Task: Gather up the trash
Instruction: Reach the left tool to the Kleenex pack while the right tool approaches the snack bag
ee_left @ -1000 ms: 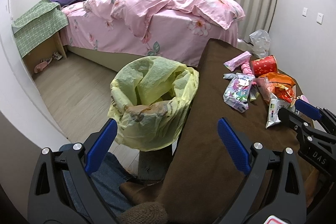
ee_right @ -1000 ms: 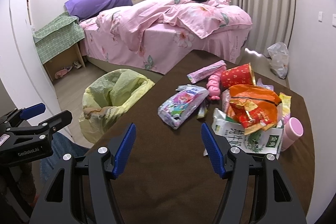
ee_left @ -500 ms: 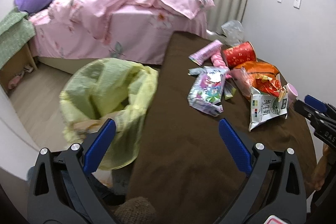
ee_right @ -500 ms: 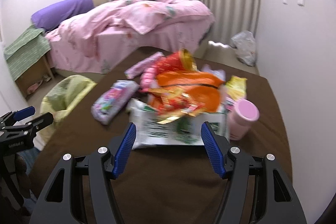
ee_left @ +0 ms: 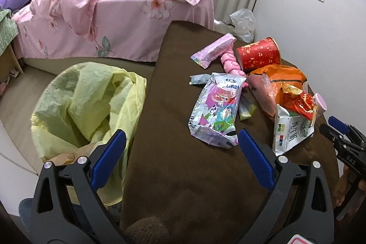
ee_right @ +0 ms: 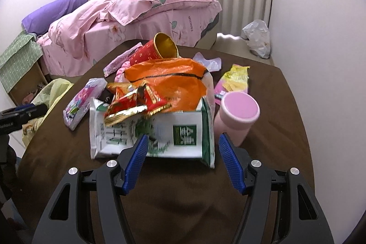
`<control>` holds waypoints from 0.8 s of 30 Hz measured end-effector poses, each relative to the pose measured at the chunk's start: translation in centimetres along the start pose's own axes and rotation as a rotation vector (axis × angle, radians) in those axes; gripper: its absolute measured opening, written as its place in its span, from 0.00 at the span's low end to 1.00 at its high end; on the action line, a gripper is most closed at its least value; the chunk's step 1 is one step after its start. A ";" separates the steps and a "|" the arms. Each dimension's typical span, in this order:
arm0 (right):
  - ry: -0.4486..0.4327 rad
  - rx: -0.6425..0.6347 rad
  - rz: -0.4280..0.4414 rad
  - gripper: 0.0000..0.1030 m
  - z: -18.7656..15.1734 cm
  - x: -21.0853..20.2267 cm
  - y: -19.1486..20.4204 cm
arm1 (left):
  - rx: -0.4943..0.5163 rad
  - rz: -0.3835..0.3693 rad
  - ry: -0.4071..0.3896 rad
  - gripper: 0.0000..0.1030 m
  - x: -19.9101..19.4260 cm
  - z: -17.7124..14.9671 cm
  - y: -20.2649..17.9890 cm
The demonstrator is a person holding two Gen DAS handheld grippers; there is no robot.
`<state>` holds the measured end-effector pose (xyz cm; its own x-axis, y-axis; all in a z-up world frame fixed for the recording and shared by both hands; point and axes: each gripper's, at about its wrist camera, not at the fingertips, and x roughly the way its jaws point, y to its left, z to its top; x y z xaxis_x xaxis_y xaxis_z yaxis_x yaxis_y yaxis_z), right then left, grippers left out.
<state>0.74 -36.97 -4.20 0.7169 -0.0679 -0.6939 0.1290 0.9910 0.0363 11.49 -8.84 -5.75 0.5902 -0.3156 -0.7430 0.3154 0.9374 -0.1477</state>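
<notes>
the right gripper [ee_right: 180, 153], jaws spread and empty, hovers just before the white-and-green milk carton wrapper [ee_right: 160, 132] in the litter pile on the brown table [ee_right: 274, 129]. the left gripper [ee_left: 180, 150], also spread and empty, hangs between the yellow-lined bin [ee_left: 87, 104] and the cartoon-printed foil bag [ee_left: 215, 111].

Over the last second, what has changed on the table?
The right gripper moved forward to the white and green packet, jaws open around its near edge. The left gripper swung from the yellow bin bag toward the table. Nothing grabbed; the trash lies as before.
</notes>
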 end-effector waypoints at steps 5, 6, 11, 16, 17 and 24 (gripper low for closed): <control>-0.003 -0.018 0.008 0.60 0.9 0.7 0.5 | 0.013 -0.109 -0.003 0.91 2.0 1.2 -0.4; 0.001 -0.012 0.012 0.60 0.8 0.7 0.4 | 0.014 -0.131 -0.002 0.91 2.5 1.7 -0.6; 0.023 0.002 0.001 0.60 0.1 0.7 -0.1 | 0.055 -0.149 0.040 0.91 4.7 3.5 -1.9; 0.031 0.017 -0.008 0.60 -0.7 0.3 -0.9 | 0.088 -0.147 0.049 0.80 5.8 4.0 -2.6; 0.030 0.021 -0.007 0.60 -0.8 0.3 -1.1 | 0.094 -0.162 0.056 0.79 6.1 4.0 -2.7; 0.012 0.043 -0.003 0.60 -0.7 -0.2 -1.7 | 0.058 -0.196 0.118 0.65 7.5 3.7 -2.6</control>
<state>-0.12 -38.57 -4.66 0.7083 -0.0697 -0.7024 0.1612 0.9848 0.0649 17.85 -14.16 -8.52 0.4230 -0.4685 -0.7756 0.4595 0.8487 -0.2621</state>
